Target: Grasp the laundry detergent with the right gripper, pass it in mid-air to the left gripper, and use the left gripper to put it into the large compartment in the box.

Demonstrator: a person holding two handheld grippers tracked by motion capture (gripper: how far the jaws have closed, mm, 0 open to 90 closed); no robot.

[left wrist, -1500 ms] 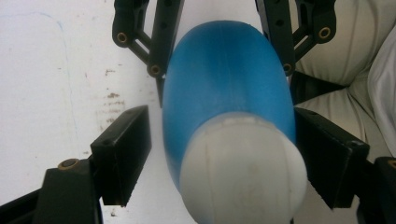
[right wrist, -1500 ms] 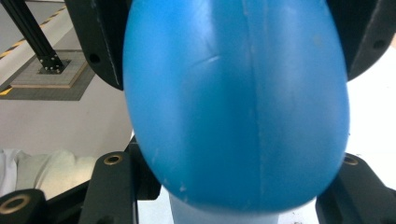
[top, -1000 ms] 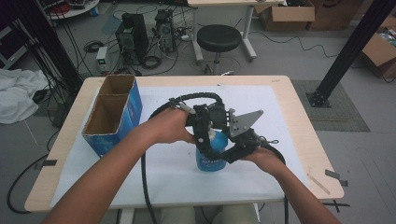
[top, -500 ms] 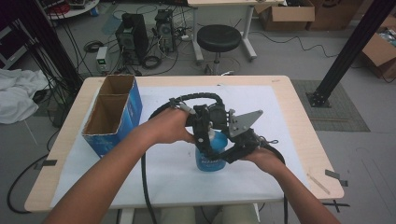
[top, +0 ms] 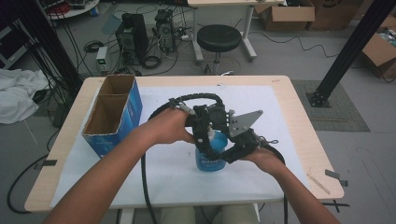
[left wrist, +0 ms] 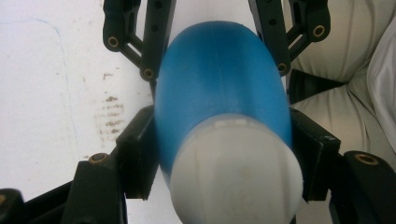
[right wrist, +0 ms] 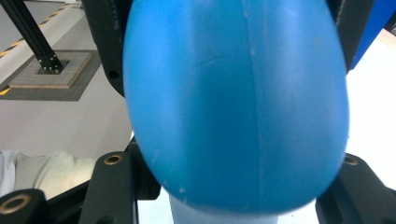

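Open blue cardboard box [top: 113,114] sits near the table's [top: 303,140] left edge. Your left gripper [top: 204,133] has just been closing, jaws now pinching the white cap end of the blue plastic bottle [top: 212,151], upright mid-table toward the front edge; your right gripper [top: 233,151] clamps its body.

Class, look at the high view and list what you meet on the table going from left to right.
Blue cardboard box → left hand → blue bottle → right hand.
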